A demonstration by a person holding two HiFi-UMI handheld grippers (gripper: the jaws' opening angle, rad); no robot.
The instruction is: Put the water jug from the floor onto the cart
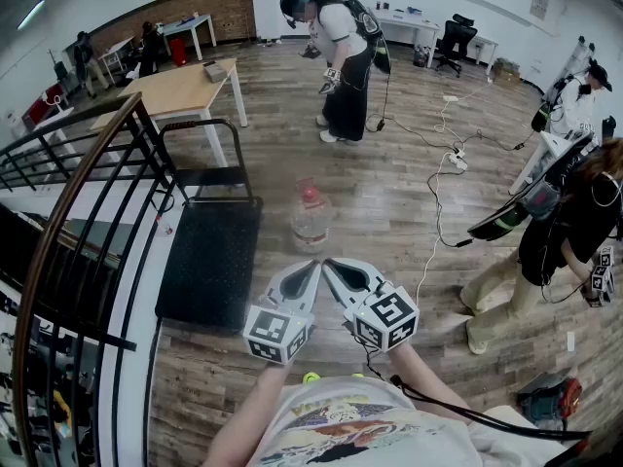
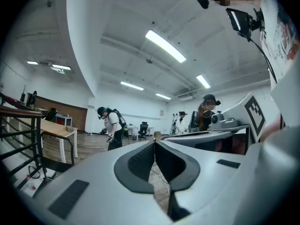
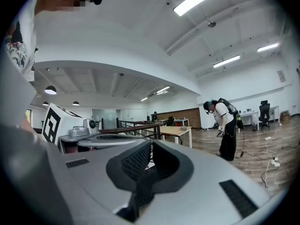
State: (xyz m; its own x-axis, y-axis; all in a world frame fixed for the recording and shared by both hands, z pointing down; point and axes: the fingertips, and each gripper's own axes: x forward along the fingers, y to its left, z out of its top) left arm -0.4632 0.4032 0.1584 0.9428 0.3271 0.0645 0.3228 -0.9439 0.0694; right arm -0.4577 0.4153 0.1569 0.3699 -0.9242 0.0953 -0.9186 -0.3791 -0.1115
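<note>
- The left tool point(image 1: 313, 268) is pointing level and forward, with its jaws pressed together and nothing sitting between them
- The right tool point(image 1: 331, 266) is pointing level beside it, jaws likewise closed on nothing; the two tools' tips are nearly meeting
- The jug point(image 1: 311, 217), clear with a red cap, is standing upright on the wooden floor point(image 1: 389, 193) just ahead of both tool tips, and neither tool is touching it
- The cart point(image 1: 209, 261), a low black platform with a black tube handle at its far end, is sitting just left of the jug, apart from it, with its deck lying bare
- A dark railing point(image 1: 78, 183) is curving along the left side of the cart
- A worktop point(image 1: 180, 86) is standing beyond the cart's handle
- A person in black trousers point(image 1: 341, 56) is bending forward farther back in the room
- Another person point(image 1: 565, 232) is standing at the right, near white cables point(image 1: 438, 202) trailing over the floor
</note>
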